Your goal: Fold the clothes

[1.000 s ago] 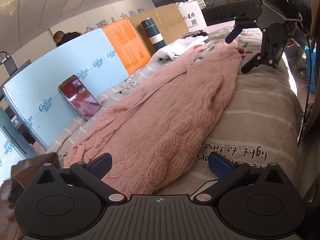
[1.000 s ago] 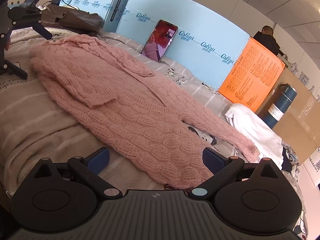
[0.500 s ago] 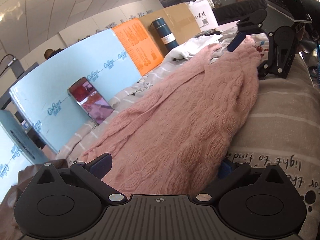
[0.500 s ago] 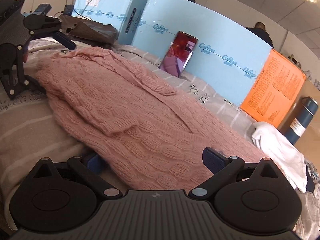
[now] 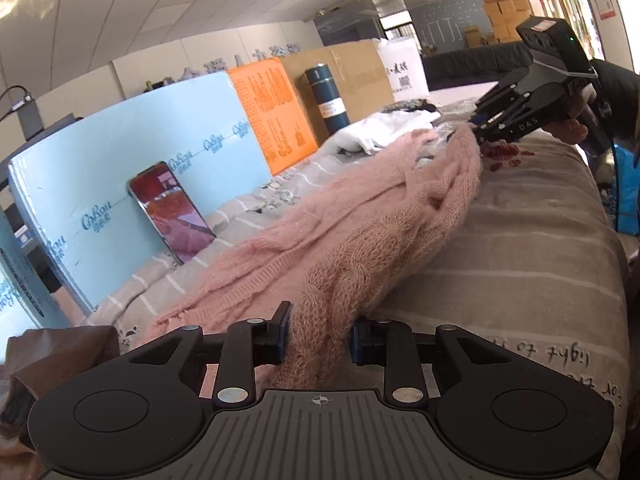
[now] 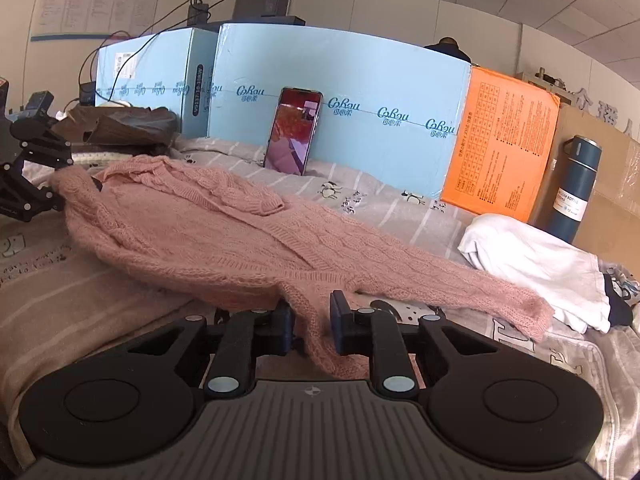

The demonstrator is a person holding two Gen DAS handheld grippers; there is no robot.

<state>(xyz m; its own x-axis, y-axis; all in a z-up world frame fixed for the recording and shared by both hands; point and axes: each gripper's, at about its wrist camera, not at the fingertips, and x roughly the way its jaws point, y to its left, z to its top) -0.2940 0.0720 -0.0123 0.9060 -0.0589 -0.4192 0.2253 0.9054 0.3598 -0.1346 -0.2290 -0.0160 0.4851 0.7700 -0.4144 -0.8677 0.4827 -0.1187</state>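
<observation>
A pink cable-knit sweater lies stretched along the striped bed cover. My left gripper is closing its jaws, and the pads pinch a bunched fold of one end of the knit. At the far end my right gripper grips the other end, held by a person's hand. In the right wrist view the sweater spreads leftward, with one sleeve trailing right. The right gripper is closing its jaws on a fold of its near edge. The left gripper holds the far left end.
A phone leans on light blue boxes behind the bed. An orange box and a blue flask stand further right. A white garment lies beside the sleeve. A brown bag sits at the left end.
Both grippers went from wide open beside the sweater to closed on its edge. The knit between them has bunched and lifted a little.
</observation>
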